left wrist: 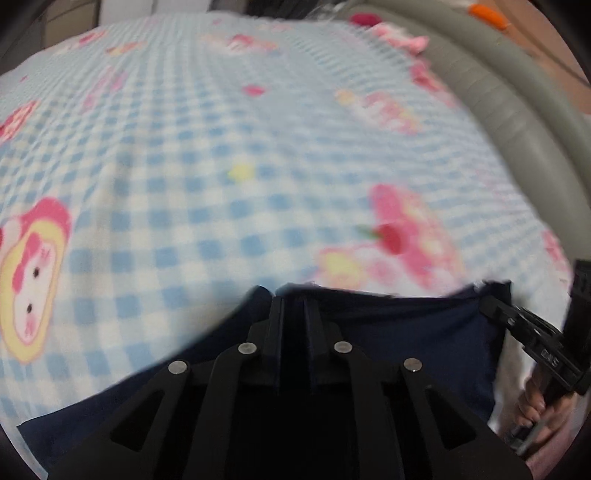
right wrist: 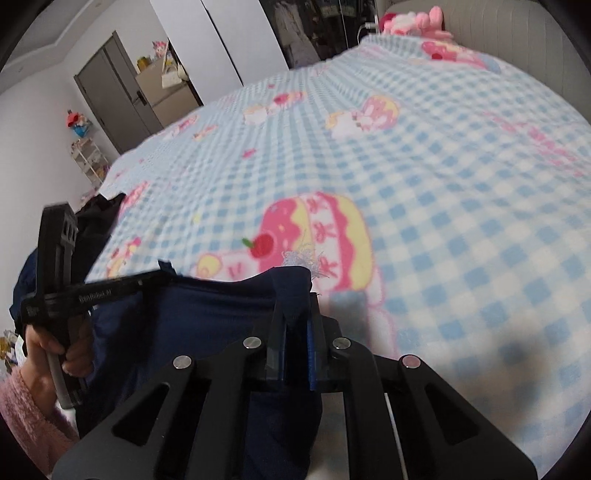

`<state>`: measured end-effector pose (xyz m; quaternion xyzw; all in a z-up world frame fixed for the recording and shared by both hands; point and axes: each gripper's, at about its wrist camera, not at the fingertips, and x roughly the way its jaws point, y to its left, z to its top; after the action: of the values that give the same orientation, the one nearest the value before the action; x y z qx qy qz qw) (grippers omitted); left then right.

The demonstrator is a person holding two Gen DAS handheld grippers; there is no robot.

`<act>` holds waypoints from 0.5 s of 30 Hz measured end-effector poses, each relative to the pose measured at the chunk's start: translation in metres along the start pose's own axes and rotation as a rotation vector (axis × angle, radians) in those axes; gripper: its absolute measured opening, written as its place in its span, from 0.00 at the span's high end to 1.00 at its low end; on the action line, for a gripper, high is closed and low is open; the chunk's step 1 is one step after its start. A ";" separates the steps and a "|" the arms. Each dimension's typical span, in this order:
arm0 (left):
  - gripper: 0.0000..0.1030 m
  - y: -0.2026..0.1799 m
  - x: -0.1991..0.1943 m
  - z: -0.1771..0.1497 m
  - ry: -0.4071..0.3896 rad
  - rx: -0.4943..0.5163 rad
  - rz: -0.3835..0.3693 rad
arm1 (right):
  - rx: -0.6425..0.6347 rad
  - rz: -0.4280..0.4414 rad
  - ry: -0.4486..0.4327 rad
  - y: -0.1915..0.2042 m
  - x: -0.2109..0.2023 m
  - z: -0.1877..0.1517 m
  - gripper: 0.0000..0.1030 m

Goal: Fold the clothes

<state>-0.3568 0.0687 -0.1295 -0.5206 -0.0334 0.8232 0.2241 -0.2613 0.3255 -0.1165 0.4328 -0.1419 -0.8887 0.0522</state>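
Left wrist view: the left gripper (left wrist: pixel 294 301) points down at a bed w/ a blue-and-white checked blanket (left wrist: pixel 207 147) printed w/ pink cartoon figures. Jaws nearly together, pinching the top edge of a dark navy garment (left wrist: pixel 406 332). The garment lies on the near part of the blanket, spreading out to both sides of the gripper; its top edge runs roughly straight across towards the right gripper (left wrist: pixel 487 308), which bites the same edge at the garment's far right corner. Below that gripper a hand (left wrist: pixel 535 410) wraps its handle. Beyond the blanket, top right, a grey padded headboard (left wrist: pixel 498 107) curves round, w/ a pink soft toy (left wrist: pixel 399 33) at the blanket's far end. Picture is blurred.

Right wrist view: the right gripper (right wrist: pixel 297 317) has its jaws narrow, clamped on a fold of the navy garment (right wrist: pixel 207 325); cloth sticks up between the fingers. Garment hangs/lies on the near edge of the blanket (right wrist: pixel 461 184), stretching left from this gripper to the left gripper (right wrist: pixel 162 275), whose tip meets the garment's other top corner; grip itself hard to make out from here. A hand (right wrist: pixel 48 347) in a fuzzy pink sleeve (right wrist: pixel 26 417) holds that gripper's handle. Beyond the blanket: grey door (right wrist: pixel 110 92), white wall, small shelf (right wrist: pixel 88 158), pink soft toy (right wrist: pixel 417 20) by the headboard (right wrist: pixel 517 26).
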 end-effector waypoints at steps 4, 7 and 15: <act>0.88 0.007 -0.006 -0.003 -0.036 -0.042 -0.008 | 0.083 0.000 0.073 -0.021 0.022 -0.005 0.87; 0.88 -0.009 -0.024 -0.011 -0.107 0.035 -0.047 | 0.083 0.000 0.037 -0.021 0.014 0.001 0.68; 0.88 -0.033 -0.009 -0.021 -0.019 0.132 -0.002 | 0.010 -0.088 0.014 -0.009 0.009 0.007 0.55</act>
<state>-0.3245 0.0906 -0.1214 -0.4970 0.0180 0.8282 0.2584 -0.2718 0.3337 -0.1222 0.4449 -0.1269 -0.8865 0.0121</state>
